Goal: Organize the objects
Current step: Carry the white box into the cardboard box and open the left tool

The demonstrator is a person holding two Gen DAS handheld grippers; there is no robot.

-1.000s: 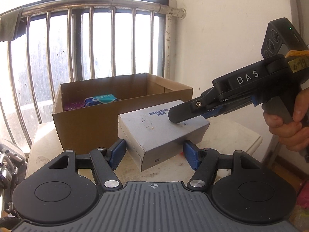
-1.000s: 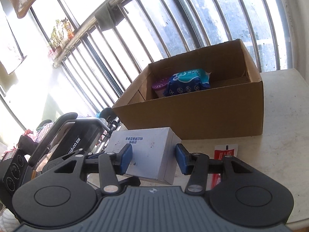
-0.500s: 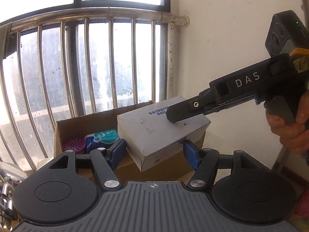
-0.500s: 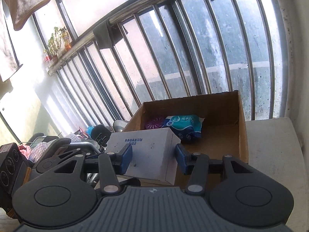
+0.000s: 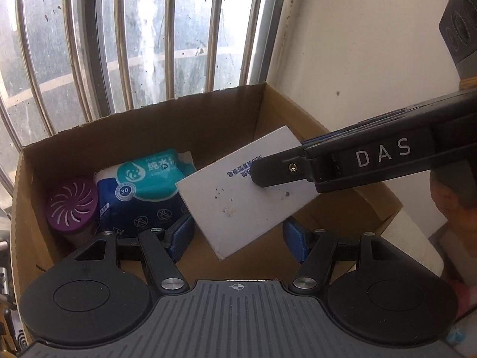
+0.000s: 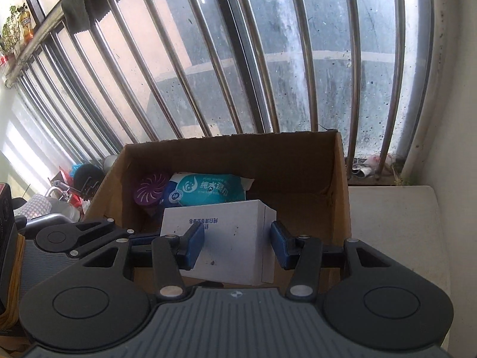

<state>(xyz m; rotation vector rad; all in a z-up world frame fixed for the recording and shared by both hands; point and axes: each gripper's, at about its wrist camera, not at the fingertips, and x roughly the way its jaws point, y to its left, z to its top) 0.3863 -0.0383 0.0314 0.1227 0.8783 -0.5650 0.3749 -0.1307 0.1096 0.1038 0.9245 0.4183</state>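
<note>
White carton (image 5: pixel 244 197) held tilted above open cardboard box (image 5: pixel 143 137); left gripper (image 5: pixel 238 235) and right gripper (image 6: pixel 237 244) both clamped on its sides. Inside box: wipes pack (image 5: pixel 146 188), purple round container (image 5: pixel 73 205) at left. Window bars (image 5: pixel 119 38) behind; white table (image 6: pixel 393 226) right.

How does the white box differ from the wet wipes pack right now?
The white box is rigid and sharp-edged; the wet wipes pack is a soft, rounded pouch. The white box is plain with a little blue print; the wet wipes pack is teal and dark blue. The white box hangs tilted, clamped in both tongs; the wet wipes pack rests inside the cardboard box. Both sit within the cardboard box's opening.
</note>
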